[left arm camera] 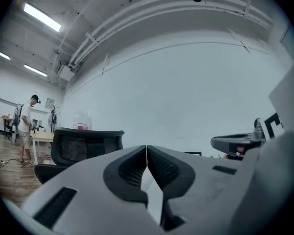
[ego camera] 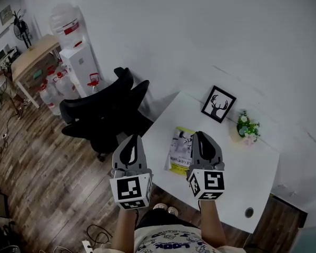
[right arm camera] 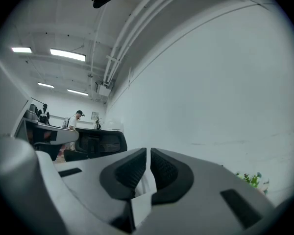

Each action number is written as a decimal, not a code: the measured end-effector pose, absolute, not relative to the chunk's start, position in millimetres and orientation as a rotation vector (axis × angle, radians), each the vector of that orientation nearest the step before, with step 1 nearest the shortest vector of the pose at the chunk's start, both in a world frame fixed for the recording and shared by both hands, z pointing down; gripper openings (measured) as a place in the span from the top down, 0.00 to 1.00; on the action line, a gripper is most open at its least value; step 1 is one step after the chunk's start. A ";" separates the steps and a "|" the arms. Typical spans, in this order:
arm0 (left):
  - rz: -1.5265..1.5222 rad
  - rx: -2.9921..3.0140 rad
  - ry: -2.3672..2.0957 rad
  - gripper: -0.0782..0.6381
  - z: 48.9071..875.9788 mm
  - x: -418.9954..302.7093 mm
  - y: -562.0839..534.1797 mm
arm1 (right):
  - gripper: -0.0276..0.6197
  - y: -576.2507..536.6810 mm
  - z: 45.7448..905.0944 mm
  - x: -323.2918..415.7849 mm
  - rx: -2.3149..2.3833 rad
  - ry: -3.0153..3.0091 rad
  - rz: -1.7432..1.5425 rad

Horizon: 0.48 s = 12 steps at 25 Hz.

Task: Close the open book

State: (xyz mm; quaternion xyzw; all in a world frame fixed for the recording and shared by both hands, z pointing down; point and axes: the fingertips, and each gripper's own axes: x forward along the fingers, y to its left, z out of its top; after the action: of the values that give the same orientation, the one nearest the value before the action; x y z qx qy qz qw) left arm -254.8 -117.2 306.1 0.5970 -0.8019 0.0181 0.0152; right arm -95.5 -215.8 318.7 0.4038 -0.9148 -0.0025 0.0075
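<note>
Jaws of the left gripper [left arm camera: 146, 150] meet at their tips with nothing between them; jaws of the right gripper [right arm camera: 148, 153] stand all but together, parted only by a thin slit, and likewise hold nothing. In the head view we see both grippers raised side by side above the near edge of the white table [ego camera: 258, 167]. The book [ego camera: 180, 151] lies flat on that table between the 2 grippers. Its right edge is covered by the right gripper, and we cannot tell whether it lies open or closed. Its print is too small to read.

Behind the book, a framed deer picture [ego camera: 218, 104] leans at the white wall [ego camera: 210, 30], with a small flower pot [ego camera: 247, 126] just beside it. A black office chair [ego camera: 108, 115] stands at the table's left end on a wood-plank floor [ego camera: 37, 162]. Farther off are a water dispenser [ego camera: 76, 51], several water bottles [ego camera: 52, 86] and a wooden desk [ego camera: 34, 54]. A distant person [left arm camera: 25, 126] appears in the left gripper view.
</note>
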 end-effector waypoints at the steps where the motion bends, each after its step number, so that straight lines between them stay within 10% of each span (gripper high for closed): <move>1: 0.053 1.861 -2.497 0.86 303.8 -254.1 -117.0 | 0.89 -215.3 315.9 -94.8 1.267 -2.865 -0.011; 12: 0.042 1.893 -2.515 0.86 287.9 -248.3 -119.3 | 0.91 -215.3 295.5 -88.9 1.310 -2.902 -0.002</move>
State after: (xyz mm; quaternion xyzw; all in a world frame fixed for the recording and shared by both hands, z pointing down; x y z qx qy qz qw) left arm -248.3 -119.3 287.9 0.6012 -0.7989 0.0135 -0.0031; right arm -88.9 -215.3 295.5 0.4112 -0.9113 -0.0006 -0.0213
